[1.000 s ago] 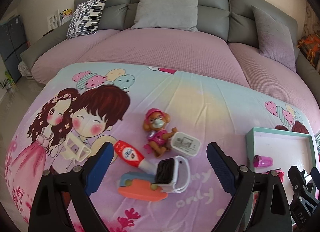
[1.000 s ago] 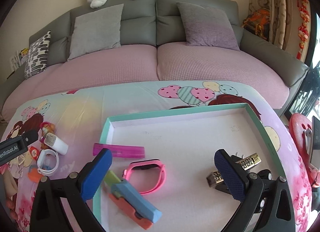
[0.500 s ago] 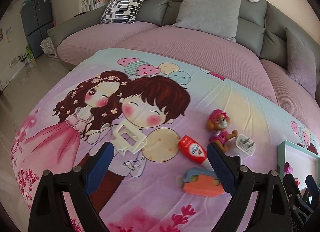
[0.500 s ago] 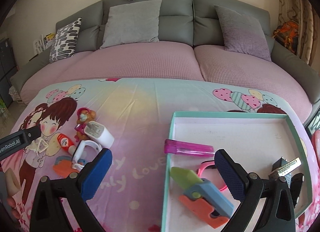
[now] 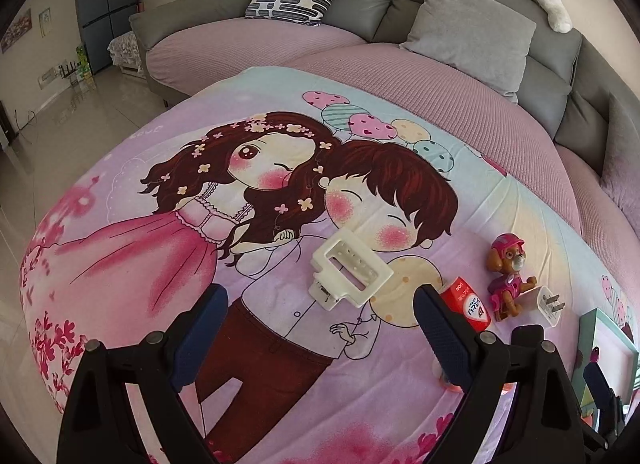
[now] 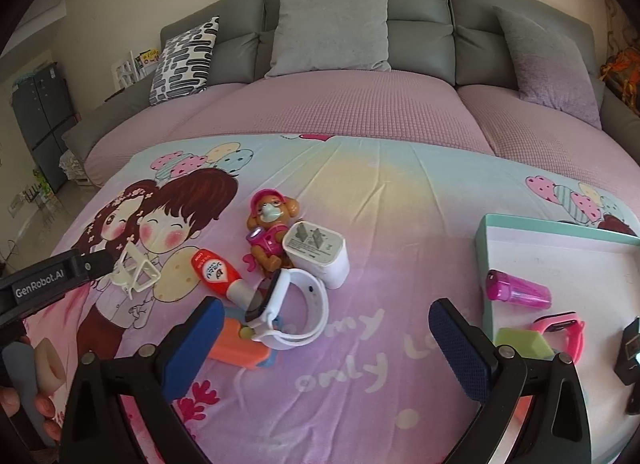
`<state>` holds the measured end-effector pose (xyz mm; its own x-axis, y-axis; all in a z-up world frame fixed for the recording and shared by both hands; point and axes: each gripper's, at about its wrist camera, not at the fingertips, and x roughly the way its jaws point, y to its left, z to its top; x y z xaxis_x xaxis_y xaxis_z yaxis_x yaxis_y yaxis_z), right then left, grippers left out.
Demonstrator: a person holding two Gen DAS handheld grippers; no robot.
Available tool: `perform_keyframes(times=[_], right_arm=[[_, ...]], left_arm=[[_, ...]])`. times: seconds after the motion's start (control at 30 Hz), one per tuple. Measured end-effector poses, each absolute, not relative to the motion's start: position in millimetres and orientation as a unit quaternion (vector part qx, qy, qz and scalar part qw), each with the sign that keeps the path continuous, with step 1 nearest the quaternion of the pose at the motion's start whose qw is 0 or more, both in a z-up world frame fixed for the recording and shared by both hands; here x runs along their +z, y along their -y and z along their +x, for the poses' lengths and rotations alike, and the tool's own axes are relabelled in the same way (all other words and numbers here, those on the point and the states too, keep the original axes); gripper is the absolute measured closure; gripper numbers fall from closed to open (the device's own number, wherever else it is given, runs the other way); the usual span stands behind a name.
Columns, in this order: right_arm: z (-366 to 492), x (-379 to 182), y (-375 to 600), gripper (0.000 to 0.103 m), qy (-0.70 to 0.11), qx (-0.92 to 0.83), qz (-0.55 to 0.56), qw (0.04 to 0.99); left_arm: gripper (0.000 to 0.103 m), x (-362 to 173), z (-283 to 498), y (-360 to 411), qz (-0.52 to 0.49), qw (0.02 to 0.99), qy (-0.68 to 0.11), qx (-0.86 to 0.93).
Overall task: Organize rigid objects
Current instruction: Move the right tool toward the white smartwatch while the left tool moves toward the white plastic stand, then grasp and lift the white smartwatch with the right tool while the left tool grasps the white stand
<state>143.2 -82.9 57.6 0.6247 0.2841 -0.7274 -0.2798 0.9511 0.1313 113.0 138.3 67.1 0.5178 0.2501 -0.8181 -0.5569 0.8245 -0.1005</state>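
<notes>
Both tongs stand released with nothing between their blue pads: the left tongs (image 5: 320,338) hang above a cream hair claw clip (image 5: 347,273) that lies just beyond the gap, at twelve o'clock from it, on the cartoon-printed cloth (image 5: 256,364) covering the surface. From the clip, at three o'clock, lies a red tube (image 5: 469,303), then a pup figurine (image 5: 507,282) in a pink helmet and a white plug adapter (image 5: 549,304) touching its side. The right tongs (image 6: 326,338) hover over the same cluster from another side; a white smartwatch (image 6: 292,314) sits between the pads' far ends, resting partly on an orange and blue toy (image 6: 239,348) at its seven o'clock. At twelve o'clock from the watch the adapter (image 6: 316,252) leans against the figurine (image 6: 270,226), and the red tube (image 6: 216,272) lies at ten o'clock. A teal-rimmed tray (image 6: 560,226) with a white floor sits at three o'clock, well apart from the cluster. Inside it lie a translucent pink tube (image 6: 518,291), a pink smartwatch (image 6: 562,331), a lime-green piece (image 6: 520,340) partly behind the right finger, and a dark object (image 6: 632,344) cut off at the edge. At nine o'clock, the left tongs' black finger (image 6: 52,278) reaches beside the clip (image 6: 136,270).
</notes>
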Motion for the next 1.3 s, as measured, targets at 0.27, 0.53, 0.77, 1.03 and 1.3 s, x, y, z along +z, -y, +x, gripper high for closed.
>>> perform_keyframes(times=[0.27, 0.53, 0.77, 1.03, 1.3], right_arm=[[155.0, 37.3, 75.7, 0.0, -0.428, 0.173, 0.04, 0.886], [163.7, 23.5, 79.4, 0.0, -0.448, 0.175, 0.09, 0.872], [166.6, 19.7, 82.0, 0.017, -0.454, 0.181, 0.119, 0.864], [167.9, 17.5, 84.5, 0.046, -0.461, 0.195, 0.146, 0.853], [167.5, 17.7, 83.4, 0.046, -0.463, 0.198, 0.148, 0.851]], left_arm=[[0.009, 45.1, 125.1, -147.0, -0.206, 0.845, -0.446, 0.212], [0.009, 34.3, 135.7, -143.3, -0.19, 0.86, -0.434, 0.188], [0.009, 21.4, 142.1, -146.5, -0.2, 0.861, -0.43, 0.183], [0.011, 17.8, 141.6, -149.5, -0.212, 0.865, -0.417, 0.18], [0.045, 16.0, 142.7, -149.7, -0.209, 0.869, -0.409, 0.184]])
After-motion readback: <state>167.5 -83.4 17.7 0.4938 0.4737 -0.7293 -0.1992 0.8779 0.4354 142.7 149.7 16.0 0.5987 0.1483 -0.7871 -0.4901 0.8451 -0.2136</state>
